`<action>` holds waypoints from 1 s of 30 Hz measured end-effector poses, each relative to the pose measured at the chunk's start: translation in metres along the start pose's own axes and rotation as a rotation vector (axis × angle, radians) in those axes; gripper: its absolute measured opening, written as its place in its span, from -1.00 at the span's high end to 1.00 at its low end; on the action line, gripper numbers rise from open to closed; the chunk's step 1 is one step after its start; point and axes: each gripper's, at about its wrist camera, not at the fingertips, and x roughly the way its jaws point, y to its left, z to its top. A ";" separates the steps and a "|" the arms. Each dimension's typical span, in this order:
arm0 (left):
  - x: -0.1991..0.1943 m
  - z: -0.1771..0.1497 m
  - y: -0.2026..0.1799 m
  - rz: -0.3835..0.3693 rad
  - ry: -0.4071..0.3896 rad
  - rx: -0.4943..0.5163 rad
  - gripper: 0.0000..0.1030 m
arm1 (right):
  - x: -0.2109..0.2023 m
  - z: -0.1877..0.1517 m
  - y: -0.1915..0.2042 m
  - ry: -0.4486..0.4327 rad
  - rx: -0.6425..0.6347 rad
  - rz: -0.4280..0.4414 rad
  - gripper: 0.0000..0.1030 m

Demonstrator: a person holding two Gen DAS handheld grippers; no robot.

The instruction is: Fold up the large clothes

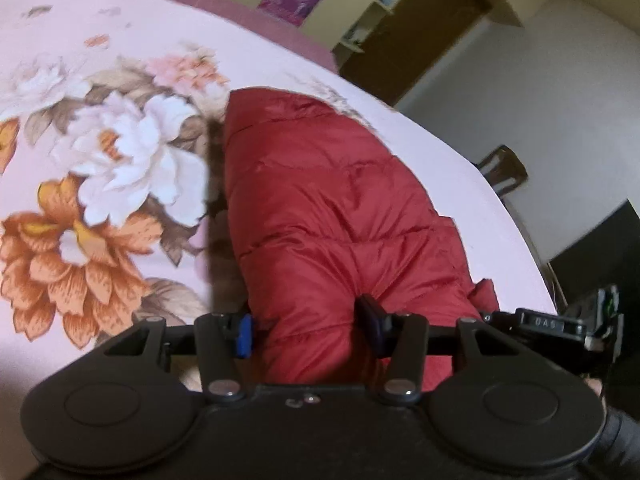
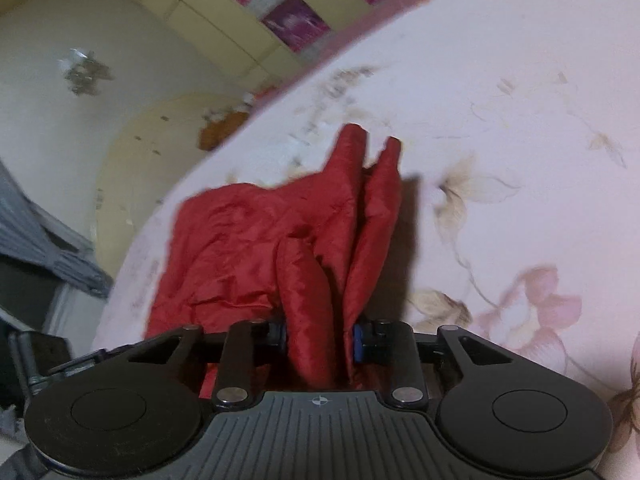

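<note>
A red quilted puffer jacket [image 1: 328,200] lies on the pink floral bedsheet [image 1: 120,152]. In the left wrist view my left gripper [image 1: 308,330] is shut on a thick fold of the jacket, which bulges between the blue pads. In the right wrist view my right gripper [image 2: 320,340] is shut on bunched folds of the same jacket [image 2: 248,240]. Two narrow red flaps stand up from that grip. The rest of the jacket spreads to the left on the sheet [image 2: 500,140].
The bed edge curves off to the right in the left wrist view, with a dark chair [image 1: 502,168] and white floor beyond. A wardrobe with purple panels [image 2: 292,20] stands behind the bed. Grey furniture [image 2: 36,240] sits at the left.
</note>
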 end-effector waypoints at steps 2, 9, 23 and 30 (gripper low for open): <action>0.000 0.000 -0.003 0.015 0.001 0.014 0.03 | 0.001 0.004 0.000 0.022 0.002 -0.001 0.40; 0.000 -0.002 -0.003 0.001 -0.018 0.055 0.09 | 0.002 0.003 0.016 0.028 -0.035 -0.016 0.36; -0.083 0.030 0.015 -0.103 -0.069 0.193 0.18 | -0.009 -0.022 0.109 -0.136 -0.059 -0.027 0.53; -0.132 0.051 0.050 -0.103 -0.118 0.216 0.18 | 0.031 -0.032 0.177 -0.128 -0.121 -0.001 0.53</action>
